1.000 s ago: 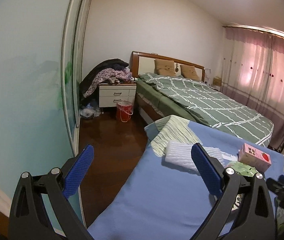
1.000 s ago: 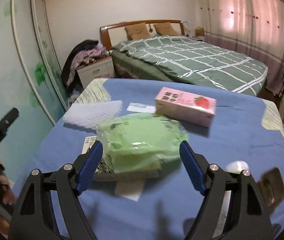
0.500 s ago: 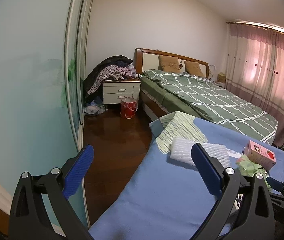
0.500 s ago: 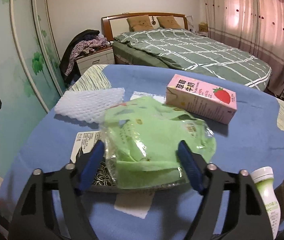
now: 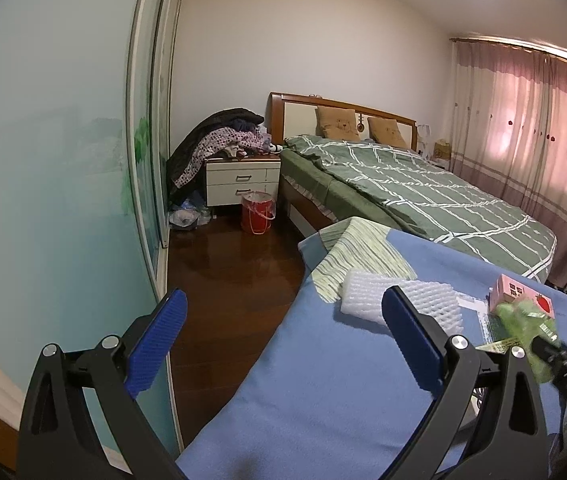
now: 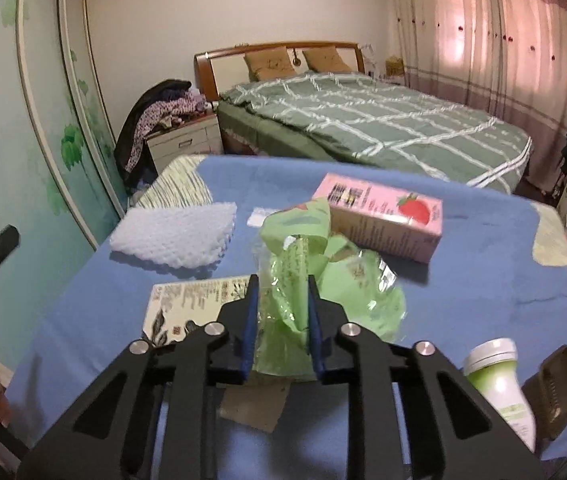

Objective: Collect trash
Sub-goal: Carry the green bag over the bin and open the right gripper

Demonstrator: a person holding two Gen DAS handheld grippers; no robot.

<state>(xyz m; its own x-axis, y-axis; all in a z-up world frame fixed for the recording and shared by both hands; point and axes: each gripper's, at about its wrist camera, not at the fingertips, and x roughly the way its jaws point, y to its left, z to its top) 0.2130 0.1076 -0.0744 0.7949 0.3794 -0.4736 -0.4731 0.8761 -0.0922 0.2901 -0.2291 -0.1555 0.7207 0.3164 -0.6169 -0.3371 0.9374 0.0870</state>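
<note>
Landmark: we take the blue cloth-covered surface [image 6: 463,280] as our reference; it is soft, flat and wide, with a striped green cloth at its far left corner.
Bed: beyond the blue surface we see a wood-framed bed [image 5: 423,200] under a green checked quilt.
Bucket: on the dark floor left of the blue surface stands a red bucket [image 5: 257,213] with a clear liner; we cannot tell what is in it.
Foam sheet: a white netted foam pad [image 6: 175,240] lies on the far left part of the blue surface.
Carton: a pink strawberry milk carton [image 6: 383,216] lies on its side toward the far middle.
Wrapper: the green crinkly plastic wrapper [image 6: 323,280], bunched, sits near the front of the blue surface.
Bottle: a small green bottle with a white cap [image 6: 499,380] lies at the near right.
Right gripper [image 6: 282,312]: we see it pinching the wrapper, blue pads pressed on the bunched plastic.
Left gripper [image 5: 283,340]: we hold it spread wide over the left edge of the blue surface, gripping nothing.
</note>
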